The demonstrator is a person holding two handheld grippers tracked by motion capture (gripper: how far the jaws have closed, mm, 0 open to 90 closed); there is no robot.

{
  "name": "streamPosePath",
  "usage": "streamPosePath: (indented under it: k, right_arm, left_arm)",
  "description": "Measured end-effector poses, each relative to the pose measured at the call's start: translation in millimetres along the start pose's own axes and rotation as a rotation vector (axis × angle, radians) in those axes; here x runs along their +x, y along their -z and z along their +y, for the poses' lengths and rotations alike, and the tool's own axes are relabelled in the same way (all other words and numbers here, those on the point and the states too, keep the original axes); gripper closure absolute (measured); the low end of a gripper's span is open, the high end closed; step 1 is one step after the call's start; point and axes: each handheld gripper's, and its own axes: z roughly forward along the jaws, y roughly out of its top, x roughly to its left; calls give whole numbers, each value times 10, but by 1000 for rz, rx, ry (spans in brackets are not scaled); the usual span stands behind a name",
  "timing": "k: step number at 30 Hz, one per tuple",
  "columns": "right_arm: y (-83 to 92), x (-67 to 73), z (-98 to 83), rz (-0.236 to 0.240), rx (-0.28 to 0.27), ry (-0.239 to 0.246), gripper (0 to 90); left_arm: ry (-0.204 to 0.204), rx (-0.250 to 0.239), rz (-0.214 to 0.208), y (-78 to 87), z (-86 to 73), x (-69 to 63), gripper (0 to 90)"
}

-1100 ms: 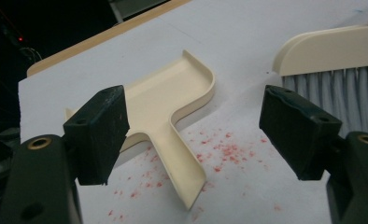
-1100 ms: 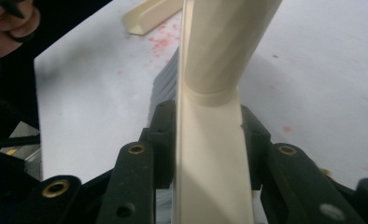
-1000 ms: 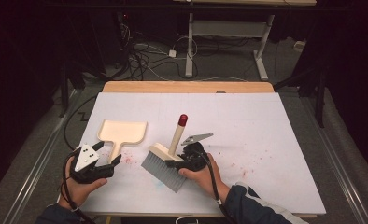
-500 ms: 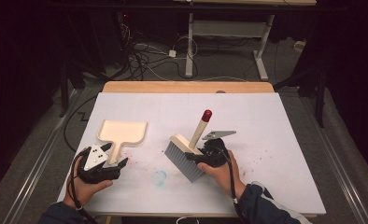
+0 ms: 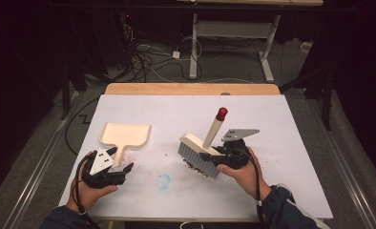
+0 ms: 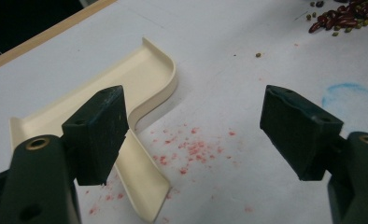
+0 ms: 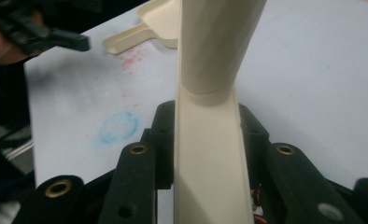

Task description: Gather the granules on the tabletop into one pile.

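Note:
A cream dustpan [image 5: 125, 134] lies flat at the table's left, handle toward me. My left gripper [image 5: 121, 161] hovers open just over the handle's end. In the left gripper view the dustpan [image 6: 126, 88] runs under the left jaw, and nothing is between the jaws of the left gripper [image 6: 198, 135]. A cream brush [image 5: 198, 151] with grey bristles and a red-tipped handle stands tilted at the centre right. My right gripper [image 5: 214, 155] is shut on its handle. In the right gripper view, the brush handle [image 7: 210, 140] is clamped in the right gripper [image 7: 208, 135]. Dark red beans [image 5: 195, 167] lie by the bristles.
A blue smudge [image 5: 163, 181] marks the white table sheet [image 5: 186, 107] between the two hands, and red stains [image 6: 191, 144] lie near the dustpan handle. Beans [image 6: 341, 18] show far off in the left gripper view. A wooden edge [image 5: 191, 88] runs along the back.
My right gripper has carried the brush rightward and a little away from me. The left gripper has shifted slightly right, near the dustpan handle.

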Motion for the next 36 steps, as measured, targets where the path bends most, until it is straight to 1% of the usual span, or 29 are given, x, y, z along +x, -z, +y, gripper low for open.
streamPosePath:
  k: [1,4,6,8,9,11,14,17,18,19,20,23,25,26,27,28,30,33,36]
  right_arm:
    - [51,10,5,-5,6,34,673]
    - [182,65,-2,27,7,152,673]
    - [241,112,-43,73,9,223,673]
    - [265,149,-98,110,36,297,672]
    - [265,171,-130,130,54,327,672]
    - [245,197,-187,150,81,368,673]
    - [194,197,-253,219,114,400,672]
    - [109,192,-284,248,157,446,673]
    - [75,181,-286,246,170,454,673]
    - [53,155,-277,256,157,444,673]
    - [36,126,-264,260,159,437,673]
    - [1,5,-221,238,157,437,671]
    - [-17,-86,-194,227,157,414,671]
    - [-33,-126,-174,210,148,410,671]
    - [-47,-154,-156,196,147,409,671]
    - [-64,-181,-135,193,147,414,672]
    - [-105,-223,-99,180,138,417,672]
    - [-161,-277,-51,177,138,411,672]
    - [-177,-293,-9,139,142,415,673]
  left_arm:
    - [-4,3,-1,-4,2,-3,227]
    - [-14,10,0,-17,7,-17,227]
    - [-21,14,-1,-26,10,-27,227]
    - [-30,20,0,-37,13,-40,227]
    - [-47,18,6,-41,19,-40,227]
    - [-56,20,6,-42,23,-51,227]
    - [-60,21,4,-49,23,-63,227]
    - [-67,26,-1,-60,24,-71,227]
    - [-71,30,-2,-64,24,-74,227]
    - [-73,32,-3,-69,24,-77,227]
    - [-74,31,-6,-72,24,-80,227]
    - [-81,35,-10,-78,23,-92,227]
    - [-85,40,-13,-88,24,-96,227]
    - [-87,41,-14,-91,27,-99,226]
    - [-88,40,-16,-95,28,-103,226]
    - [-90,41,-18,-98,29,-107,227]
    - [-95,44,-19,-105,30,-114,227]
    - [-95,46,-23,-111,30,-118,227]
    - [-95,46,-26,-110,26,-117,227]
